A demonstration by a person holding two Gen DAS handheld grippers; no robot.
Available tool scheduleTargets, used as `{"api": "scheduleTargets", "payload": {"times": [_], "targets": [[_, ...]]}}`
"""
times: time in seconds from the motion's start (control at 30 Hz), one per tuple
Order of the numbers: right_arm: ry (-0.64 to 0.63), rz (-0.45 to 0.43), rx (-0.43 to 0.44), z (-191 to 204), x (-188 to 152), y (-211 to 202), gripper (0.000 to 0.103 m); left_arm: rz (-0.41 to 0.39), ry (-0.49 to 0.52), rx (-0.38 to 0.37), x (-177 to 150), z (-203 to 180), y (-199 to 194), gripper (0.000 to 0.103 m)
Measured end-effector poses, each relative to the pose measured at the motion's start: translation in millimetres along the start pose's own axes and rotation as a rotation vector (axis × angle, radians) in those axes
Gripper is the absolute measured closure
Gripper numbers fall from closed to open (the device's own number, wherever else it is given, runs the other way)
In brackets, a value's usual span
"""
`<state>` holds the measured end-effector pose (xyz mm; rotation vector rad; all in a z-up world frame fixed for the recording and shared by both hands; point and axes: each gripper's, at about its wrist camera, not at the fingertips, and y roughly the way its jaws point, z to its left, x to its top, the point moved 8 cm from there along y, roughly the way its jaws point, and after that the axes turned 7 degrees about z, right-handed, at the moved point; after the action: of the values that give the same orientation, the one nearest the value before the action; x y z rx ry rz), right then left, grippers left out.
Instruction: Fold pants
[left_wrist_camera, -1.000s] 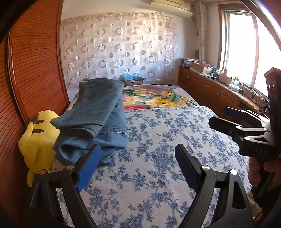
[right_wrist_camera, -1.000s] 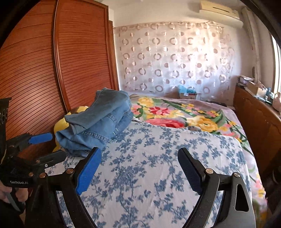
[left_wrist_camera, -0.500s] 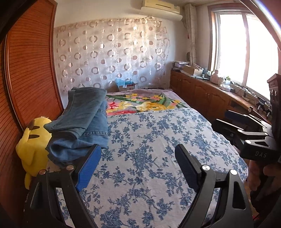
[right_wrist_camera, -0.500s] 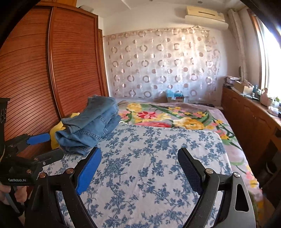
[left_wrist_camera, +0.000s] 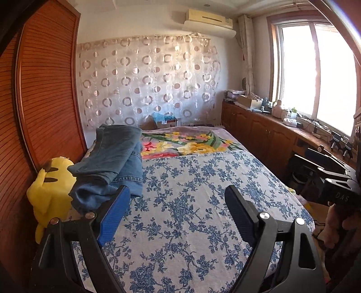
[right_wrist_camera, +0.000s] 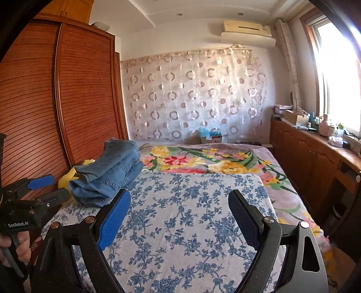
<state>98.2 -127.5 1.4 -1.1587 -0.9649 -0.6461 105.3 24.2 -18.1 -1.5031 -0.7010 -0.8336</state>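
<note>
Left wrist view: left gripper (left_wrist_camera: 178, 198), jaws spread wide with nothing between them, held above the near part of the bed (left_wrist_camera: 191, 225), which is covered in a blue-flowered white sheet. Folded denim pants (left_wrist_camera: 112, 162) lie in a stack on the bed's left edge, apart from the gripper's blue finger pad (left_wrist_camera: 112, 216). A yellow plush toy (left_wrist_camera: 52, 189) sits just beside the pants, between the bed and the slatted wooden wardrobe (left_wrist_camera: 42, 101). A floral blanket (left_wrist_camera: 187, 142) covers the far part of the bed; a circle-patterned curtain (left_wrist_camera: 146, 83) hangs beyond it, with an air conditioner (left_wrist_camera: 208, 21) above. The right gripper (left_wrist_camera: 327, 171) shows off the bed's right side, held by a hand (left_wrist_camera: 340, 227), its jaws apart and empty. Right wrist view: right gripper (right_wrist_camera: 179, 200), jaws likewise wide apart and empty, over the near part of the bed (right_wrist_camera: 191, 214). The pants (right_wrist_camera: 110, 171) rest on the bed's left edge, partly covering the plush toy (right_wrist_camera: 67, 178). The left gripper (right_wrist_camera: 42, 189) shows off the bed's left side, jaws apart, held by a hand (right_wrist_camera: 19, 249). A wooden cabinet (right_wrist_camera: 315, 157) runs along the bed's right side below the window (right_wrist_camera: 334, 72).
</note>
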Motion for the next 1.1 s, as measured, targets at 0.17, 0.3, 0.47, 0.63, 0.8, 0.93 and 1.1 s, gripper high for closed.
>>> {"api": "scheduleTargets", "payload": {"times": [0.17,0.3,0.47,0.63,0.8,0.93,1.1], "targets": [[0.002,-0.003,-0.002,1.8,-2.8,0.2,0.013,-0.001,-0.006,-0.001,-2.3,2.0,-2.7,0.017],[0.004,-0.007,-0.003,2.7,-4.9,-2.5,0.013,-0.002,-0.005,-0.001,-2.8,2.4,-3.5,0.017],[0.006,-0.006,-0.003,-1.5,-7.0,-5.8,0.013,-0.004,-0.005,0.002,-3.4,2.8,-4.4,0.017],[0.007,-0.005,-0.009,-5.2,-7.3,-4.9,0.014,-0.001,-0.004,0.004,-4.2,3.7,-5.7,0.017],[0.005,-0.004,-0.009,-5.4,-8.5,-5.0,0.014,-0.002,-0.004,0.004,-4.2,3.9,-6.1,0.017],[0.003,-0.005,-0.011,-5.6,-9.0,-5.0,0.013,-0.001,-0.004,0.004,-4.3,4.0,-6.3,0.017],[0.002,-0.002,-0.011,-6.1,-8.9,-4.3,0.014,-0.003,-0.008,0.002,-4.3,4.6,-7.0,0.017]]}}
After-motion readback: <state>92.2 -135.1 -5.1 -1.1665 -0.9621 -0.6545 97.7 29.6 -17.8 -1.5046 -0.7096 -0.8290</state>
